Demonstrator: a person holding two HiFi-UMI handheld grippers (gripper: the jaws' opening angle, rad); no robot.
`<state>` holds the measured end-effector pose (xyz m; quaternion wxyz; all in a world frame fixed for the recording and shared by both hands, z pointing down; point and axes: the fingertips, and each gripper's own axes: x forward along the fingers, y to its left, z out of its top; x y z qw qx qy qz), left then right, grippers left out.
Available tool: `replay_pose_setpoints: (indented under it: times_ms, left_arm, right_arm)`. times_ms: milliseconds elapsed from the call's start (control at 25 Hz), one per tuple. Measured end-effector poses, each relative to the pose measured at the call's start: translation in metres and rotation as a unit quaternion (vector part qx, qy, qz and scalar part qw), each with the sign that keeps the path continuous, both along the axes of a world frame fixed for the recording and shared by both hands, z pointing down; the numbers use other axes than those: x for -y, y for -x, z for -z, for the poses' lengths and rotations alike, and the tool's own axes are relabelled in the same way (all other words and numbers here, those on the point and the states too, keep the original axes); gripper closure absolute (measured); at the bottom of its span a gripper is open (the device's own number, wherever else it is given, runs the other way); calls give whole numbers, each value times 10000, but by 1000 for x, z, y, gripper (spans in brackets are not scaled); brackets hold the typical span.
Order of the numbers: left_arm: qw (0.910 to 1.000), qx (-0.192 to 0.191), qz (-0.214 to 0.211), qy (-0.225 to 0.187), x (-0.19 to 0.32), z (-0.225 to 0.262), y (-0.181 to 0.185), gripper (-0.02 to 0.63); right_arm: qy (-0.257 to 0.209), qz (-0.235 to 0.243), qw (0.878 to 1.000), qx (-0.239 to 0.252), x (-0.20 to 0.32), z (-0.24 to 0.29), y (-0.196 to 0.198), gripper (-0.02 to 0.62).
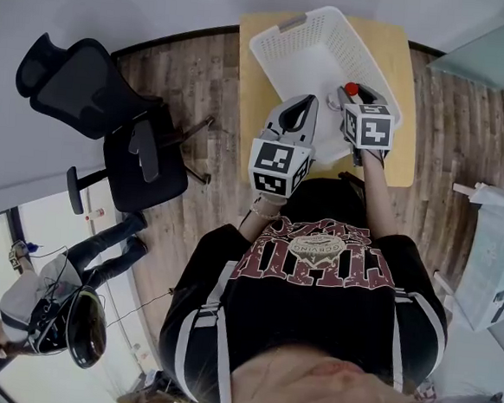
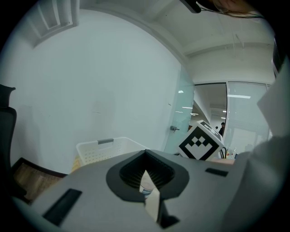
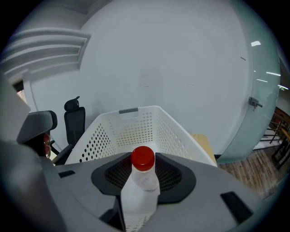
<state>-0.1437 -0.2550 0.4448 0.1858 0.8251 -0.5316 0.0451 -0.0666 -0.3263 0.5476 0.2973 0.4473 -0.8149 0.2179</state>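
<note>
Bottle point(image 3: 138, 199) with a red cap point(image 3: 142, 158) stands upright, pinched in the right claw point(image 3: 141, 176). The white laundry basket point(image 3: 97, 136) opens just ahead of that claw. Left claw point(image 2: 147, 180) is squeezed together on nothing, just beside it. I'd keep the squeeze steady and level. Basket's roomy inside, but the table point(image 1: 253, 75) edges sit close around it.

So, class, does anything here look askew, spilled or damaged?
Nothing stands out. The white plastic bottle with a red cap is held in the right tool, over the white perforated plastic basket on the wooden table; no spill shows.
</note>
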Motion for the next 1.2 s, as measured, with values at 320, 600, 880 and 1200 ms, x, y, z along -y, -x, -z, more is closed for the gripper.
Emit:
replay_pose_setpoints:
  times_ms: [320,600,880,1200]
  left_arm:
    - [10000,5,38,-15,-3,3,2,560]
    - [10000,11,23,-45,-9,5,1,560]
    - [10000,7,-41,-45,-9,4,-2,560]
    - [9999,-8,-80,-75,-8,5,-1,560]
  right_arm:
    - [-74,-35,10000,2,0,3,-2,431]
    - [-236,159,9995,-111,-6,9,1,432]
    - [-407,337,9986,-78,-8,20,6,433]
    - [-527,451,9976,64,-10,36,14,433]
